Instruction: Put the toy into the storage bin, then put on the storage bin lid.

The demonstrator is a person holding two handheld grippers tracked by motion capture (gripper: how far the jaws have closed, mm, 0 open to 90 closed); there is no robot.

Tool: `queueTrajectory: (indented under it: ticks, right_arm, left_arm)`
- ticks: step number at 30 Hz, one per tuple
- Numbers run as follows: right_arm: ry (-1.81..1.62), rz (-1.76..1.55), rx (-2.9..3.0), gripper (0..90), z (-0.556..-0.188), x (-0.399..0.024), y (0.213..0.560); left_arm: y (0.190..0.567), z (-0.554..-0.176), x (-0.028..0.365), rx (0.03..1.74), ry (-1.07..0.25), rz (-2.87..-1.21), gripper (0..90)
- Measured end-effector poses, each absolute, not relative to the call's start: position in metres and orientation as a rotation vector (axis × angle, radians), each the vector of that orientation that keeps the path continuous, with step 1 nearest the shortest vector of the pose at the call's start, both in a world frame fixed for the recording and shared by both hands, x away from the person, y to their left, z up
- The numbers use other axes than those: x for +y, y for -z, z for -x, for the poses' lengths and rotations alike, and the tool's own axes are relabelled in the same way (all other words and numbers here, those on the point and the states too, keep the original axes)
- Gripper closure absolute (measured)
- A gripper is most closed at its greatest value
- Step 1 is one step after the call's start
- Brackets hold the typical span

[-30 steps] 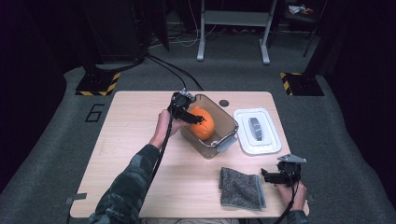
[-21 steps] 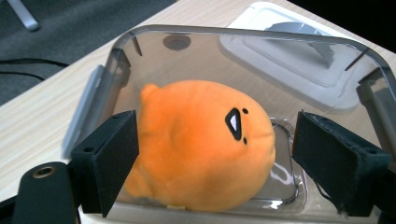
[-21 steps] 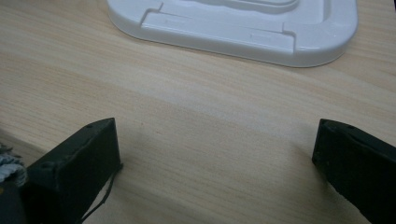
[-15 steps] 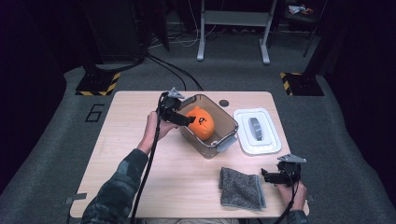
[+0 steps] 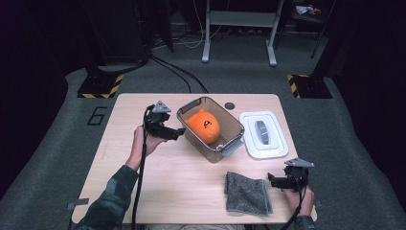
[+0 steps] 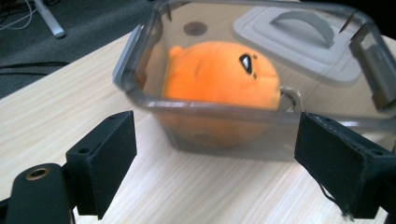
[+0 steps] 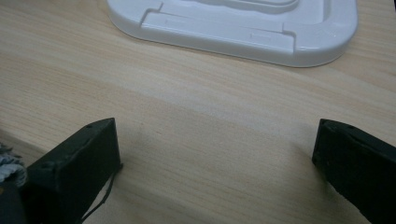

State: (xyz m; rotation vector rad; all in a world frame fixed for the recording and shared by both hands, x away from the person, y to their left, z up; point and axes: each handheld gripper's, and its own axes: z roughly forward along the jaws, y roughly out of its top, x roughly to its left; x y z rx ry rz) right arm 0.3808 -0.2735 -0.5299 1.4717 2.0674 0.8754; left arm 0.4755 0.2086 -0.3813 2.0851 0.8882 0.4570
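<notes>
Round orange plush toy (image 6: 219,77), black face marks, inside clear container (image 6: 140,60)

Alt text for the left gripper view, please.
An orange plush toy sits inside a clear plastic container on a light wooden table. The left hand-held gripper faces it, jaws open and empty.

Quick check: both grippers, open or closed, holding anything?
Left gripper: open, fingers empty, beside the clear plastic box with the orange plush toy.
Right gripper: open, empty, over bare wooden table.
</notes>
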Motion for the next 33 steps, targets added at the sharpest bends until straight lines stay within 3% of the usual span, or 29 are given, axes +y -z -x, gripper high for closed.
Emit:
queueTrajectory:
  ticks: [17,25,28,30,33]
  right_arm:
    - [-0.876,-1.472,2.067,0.0,-0.381,-0.273,0.530]
    - [-0.875,-1.467,2.073,0.0,-0.381,-0.273,0.530]
    - [-0.876,-1.466,2.075,0.0,-0.381,-0.273,0.530]
    - [-0.882,-1.472,2.072,0.0,-0.381,-0.272,0.530]
    - [-0.884,-1.472,2.072,0.0,-0.381,-0.272,0.530]
  left_arm:
    - [0.447,-0.453,0.256,1.012,-0.486,-2.102,12.1]
    - [0.503,-0.449,0.280,1.140,-0.419,-2.130,11.9]
    - [0.513,-0.447,0.283,1.148,-0.454,-2.135,11.8]
    - [0.519,-0.447,0.283,1.167,-0.484,-2.157,4.6]
    - [0.524,-0.447,0.284,1.149,-0.497,-2.181,1.4]
